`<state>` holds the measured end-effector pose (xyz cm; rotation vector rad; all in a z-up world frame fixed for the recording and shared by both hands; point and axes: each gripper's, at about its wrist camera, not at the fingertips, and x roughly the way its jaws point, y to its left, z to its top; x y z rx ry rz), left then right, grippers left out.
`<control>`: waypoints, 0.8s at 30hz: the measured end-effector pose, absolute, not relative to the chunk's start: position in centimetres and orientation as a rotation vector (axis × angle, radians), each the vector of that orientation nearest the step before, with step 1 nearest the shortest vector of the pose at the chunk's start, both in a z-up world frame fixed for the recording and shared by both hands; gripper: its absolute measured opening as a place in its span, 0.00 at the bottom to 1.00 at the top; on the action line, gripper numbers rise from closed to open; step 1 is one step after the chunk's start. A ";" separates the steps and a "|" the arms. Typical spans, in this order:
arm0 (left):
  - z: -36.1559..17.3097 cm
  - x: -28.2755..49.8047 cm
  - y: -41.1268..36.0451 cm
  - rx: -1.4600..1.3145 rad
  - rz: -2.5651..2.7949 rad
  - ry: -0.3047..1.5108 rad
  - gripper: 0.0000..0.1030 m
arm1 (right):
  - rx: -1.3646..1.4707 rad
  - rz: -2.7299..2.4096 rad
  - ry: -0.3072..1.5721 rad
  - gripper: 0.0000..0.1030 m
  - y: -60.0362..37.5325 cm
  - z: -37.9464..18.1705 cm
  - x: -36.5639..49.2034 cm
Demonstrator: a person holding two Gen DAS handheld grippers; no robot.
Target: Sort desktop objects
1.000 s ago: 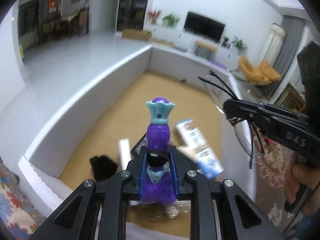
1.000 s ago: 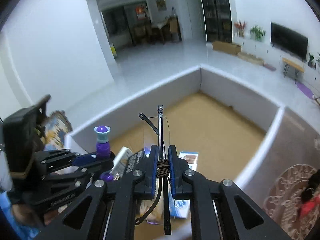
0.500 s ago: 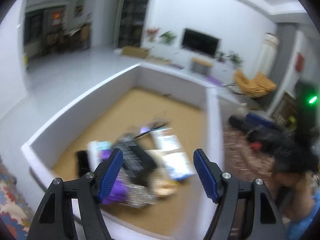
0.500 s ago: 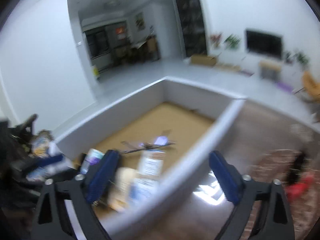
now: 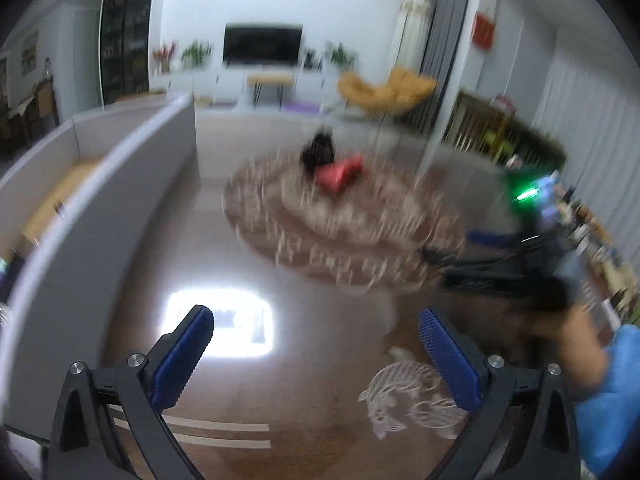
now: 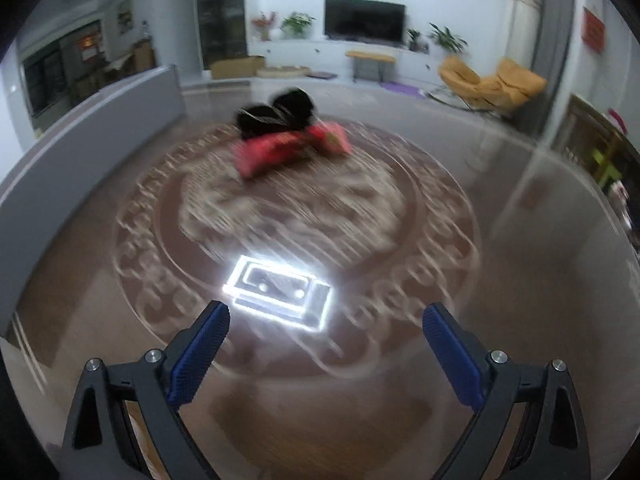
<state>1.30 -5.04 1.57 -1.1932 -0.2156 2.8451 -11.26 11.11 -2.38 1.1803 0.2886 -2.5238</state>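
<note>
Blue-padded fingers of the left gripper point(image 5: 316, 354) and right gripper point(image 6: 326, 350) have just opened wide, both empty. Ahead of them, the red packet point(image 6: 288, 148) and black fluffy item point(image 6: 276, 114) on the patterned brown table point(image 6: 500, 280) remain unsorted.

Both of my wrist views are dim indoor pictures with a cool cast. A hard white glare patch point(image 5: 219, 322) burns out on the glossy table top point(image 5: 320, 420) ahead of my left camera; my right camera shows it as a bright rectangle point(image 6: 278, 294). Motion blur smears the table's pattern and the red object point(image 6: 290, 148). Fisheye distortion bends straight lines; corners vignette black.
</note>
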 end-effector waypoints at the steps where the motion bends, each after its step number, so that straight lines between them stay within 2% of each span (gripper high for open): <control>1: 0.4 0.6 -4.6 -1.240 2.834 -0.205 1.00 | 1.187 -2.528 0.289 0.95 11.7 -2.6 -11.2; 12: -3.5 -2.6 -5.9 -1.413 2.906 -0.076 1.00 | 1.229 -2.499 0.322 0.96 11.9 -4.2 -10.4; 15: -3.8 -3.4 -6.4 -1.424 2.906 -0.082 1.00 | 1.241 -2.494 0.326 1.00 11.9 -4.4 -10.5; 17: -4.6 -3.8 -6.8 -1.441 2.879 -0.149 1.00 | 1.254 -2.480 0.297 1.00 12.1 -4.5 -10.6; 21: -4.8 -4.1 -6.0 -1.462 2.874 -0.068 1.00 | 1.261 -2.473 0.281 1.00 12.2 -4.6 -10.6; 24: -4.9 -4.2 -6.0 -1.462 2.872 -0.072 1.00 | 1.262 -2.472 0.278 1.00 12.2 -4.6 -10.6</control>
